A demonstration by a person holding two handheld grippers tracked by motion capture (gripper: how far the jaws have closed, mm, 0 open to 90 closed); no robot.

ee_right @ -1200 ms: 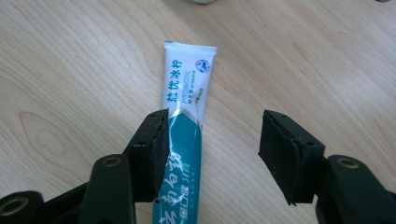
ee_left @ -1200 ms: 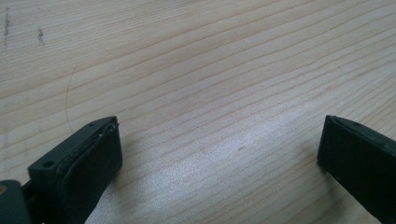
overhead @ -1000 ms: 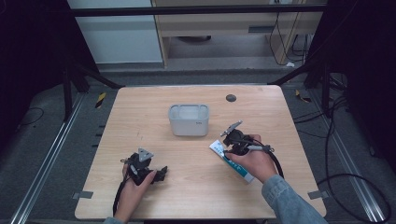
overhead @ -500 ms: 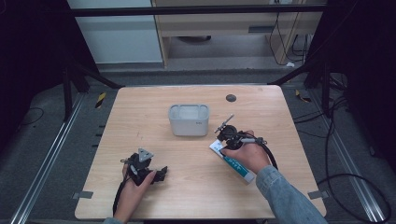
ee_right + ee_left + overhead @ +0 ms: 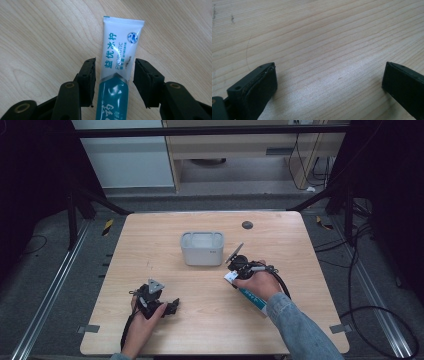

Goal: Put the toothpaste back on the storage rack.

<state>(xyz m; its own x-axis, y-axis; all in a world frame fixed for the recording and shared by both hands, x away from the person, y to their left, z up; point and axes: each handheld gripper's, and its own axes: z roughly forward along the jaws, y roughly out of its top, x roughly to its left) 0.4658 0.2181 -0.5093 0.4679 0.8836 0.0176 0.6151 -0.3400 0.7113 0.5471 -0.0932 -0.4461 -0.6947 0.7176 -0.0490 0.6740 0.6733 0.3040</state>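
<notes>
Right tongs (image 5: 113, 82) sit low in the right gripper view with jaws apart on either side of the tube (image 5: 117, 72), small gaps both sides, so not clamped. The tube lies flat on the bench (image 5: 150, 245), right of centre in the high view, just below-right of the grey tub (image 5: 202, 248). Left tongs (image 5: 329, 85), lower left of the bench, are wide apart over bare wood.
</notes>
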